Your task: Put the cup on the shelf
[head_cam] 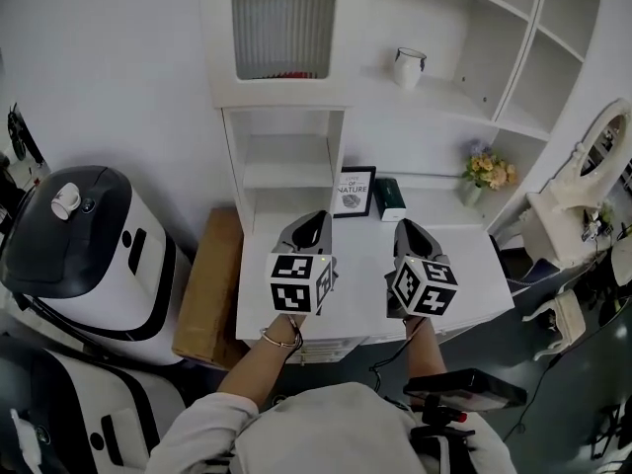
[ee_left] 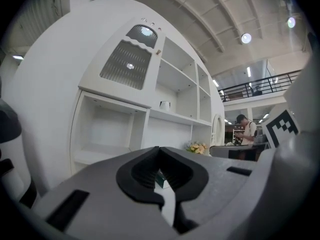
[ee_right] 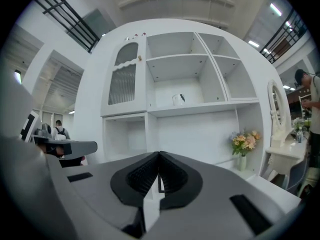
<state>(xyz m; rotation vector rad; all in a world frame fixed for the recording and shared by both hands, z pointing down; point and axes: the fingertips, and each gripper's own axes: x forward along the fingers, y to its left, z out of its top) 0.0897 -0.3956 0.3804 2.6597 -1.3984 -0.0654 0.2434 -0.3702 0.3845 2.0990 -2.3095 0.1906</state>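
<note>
A white cup (head_cam: 409, 67) with a dark rim stands upright on the open middle shelf (head_cam: 449, 98) of the white cabinet; it shows small in the left gripper view (ee_left: 164, 105) and the right gripper view (ee_right: 178, 99). My left gripper (head_cam: 314, 221) and right gripper (head_cam: 408, 228) hover side by side over the white desk (head_cam: 464, 257), well below the cup. Both point toward the cabinet. The left gripper (ee_left: 160, 151) has its jaws shut with nothing between them. The right gripper (ee_right: 159, 156) is likewise shut and empty. A second small white cup (head_cam: 65, 201) rests on the machine at the left.
A framed picture (head_cam: 354, 192), a green box (head_cam: 389, 198) and a vase of flowers (head_cam: 489, 171) stand at the back of the desk. A cardboard box (head_cam: 209, 284) and a black-and-white machine (head_cam: 84, 250) sit to the left. A mirror stand (head_cam: 597, 161) is at the right.
</note>
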